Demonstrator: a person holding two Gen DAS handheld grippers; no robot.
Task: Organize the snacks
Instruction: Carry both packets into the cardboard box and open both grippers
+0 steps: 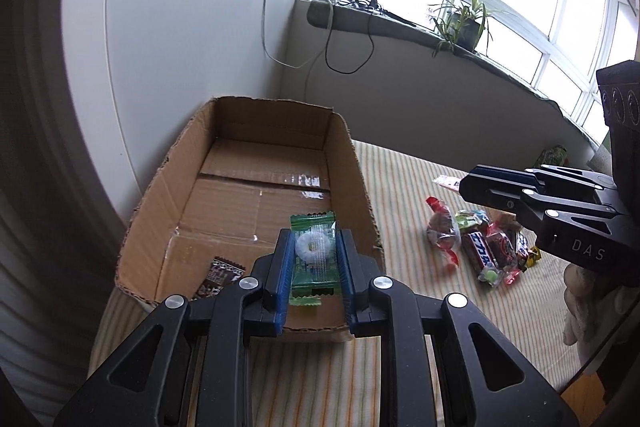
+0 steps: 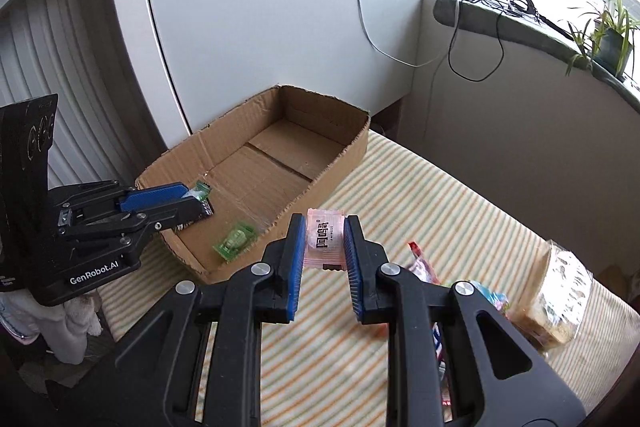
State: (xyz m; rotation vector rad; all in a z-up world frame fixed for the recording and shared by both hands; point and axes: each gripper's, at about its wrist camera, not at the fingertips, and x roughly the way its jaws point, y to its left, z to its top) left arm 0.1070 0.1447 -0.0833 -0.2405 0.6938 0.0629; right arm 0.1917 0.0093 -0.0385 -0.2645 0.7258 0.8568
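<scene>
My left gripper (image 1: 316, 235) is shut on a green-wrapped ring candy (image 1: 312, 251), held over the near end of an open cardboard box (image 1: 348, 155). A dark red packet (image 1: 220, 273) lies in the box's near left corner. In the right wrist view, my right gripper (image 2: 325, 219) is shut on a pink packet (image 2: 326, 243), just outside the box's (image 2: 320, 187) right wall. The left gripper (image 2: 200, 197) shows there over the box's near corner, and another green candy (image 2: 234, 245) lies on the box floor. The right gripper (image 1: 464, 187) enters the left wrist view from the right.
A pile of wrapped snacks (image 1: 480, 247) lies on the striped cloth (image 1: 400, 187) right of the box. A clear bag of snacks (image 2: 560, 299) stands at the cloth's right edge. A white wall is behind the box, and a windowsill with a plant (image 1: 464, 19) and cables is at the back right.
</scene>
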